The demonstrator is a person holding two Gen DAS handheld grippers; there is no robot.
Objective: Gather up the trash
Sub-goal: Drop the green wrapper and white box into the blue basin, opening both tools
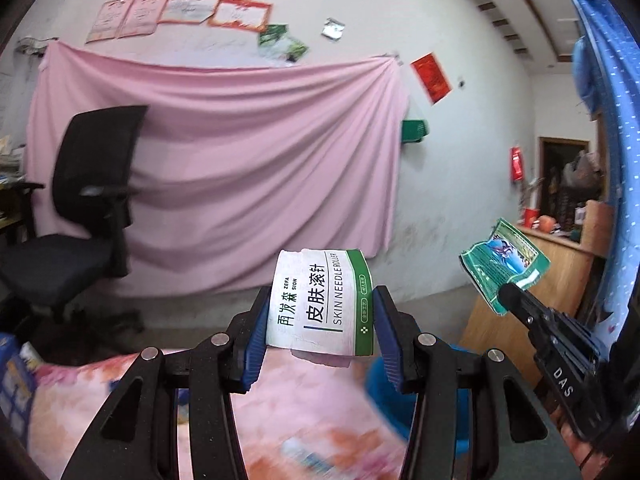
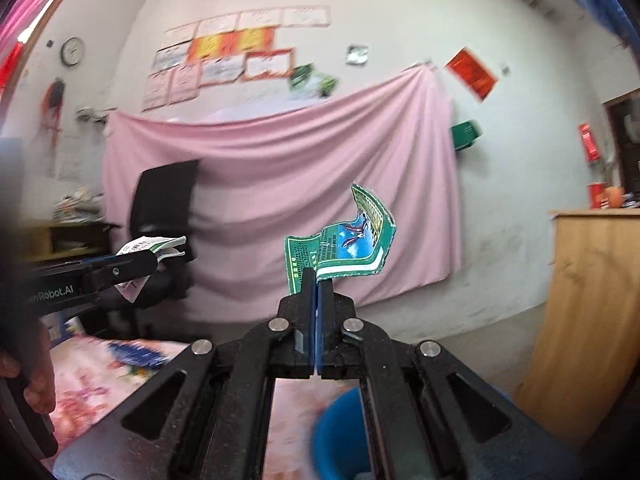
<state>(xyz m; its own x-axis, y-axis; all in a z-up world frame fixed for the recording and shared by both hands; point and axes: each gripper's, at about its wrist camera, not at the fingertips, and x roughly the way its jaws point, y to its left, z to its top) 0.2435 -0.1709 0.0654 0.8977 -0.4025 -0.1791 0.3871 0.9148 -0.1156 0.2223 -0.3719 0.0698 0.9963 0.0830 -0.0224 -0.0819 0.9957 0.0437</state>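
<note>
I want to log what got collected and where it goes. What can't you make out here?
- Blue bin, right wrist view: blurred, hidden behind the right gripper; contents unseen.
- Green wrapper: print too small.
- White box, left wrist view: sides covered by left gripper.

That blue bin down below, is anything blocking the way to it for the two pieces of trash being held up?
Nothing visible blocks it. The white box and green wrapper are held up in the air, and the blue bin sits below the fingers, with only open space between.
</note>
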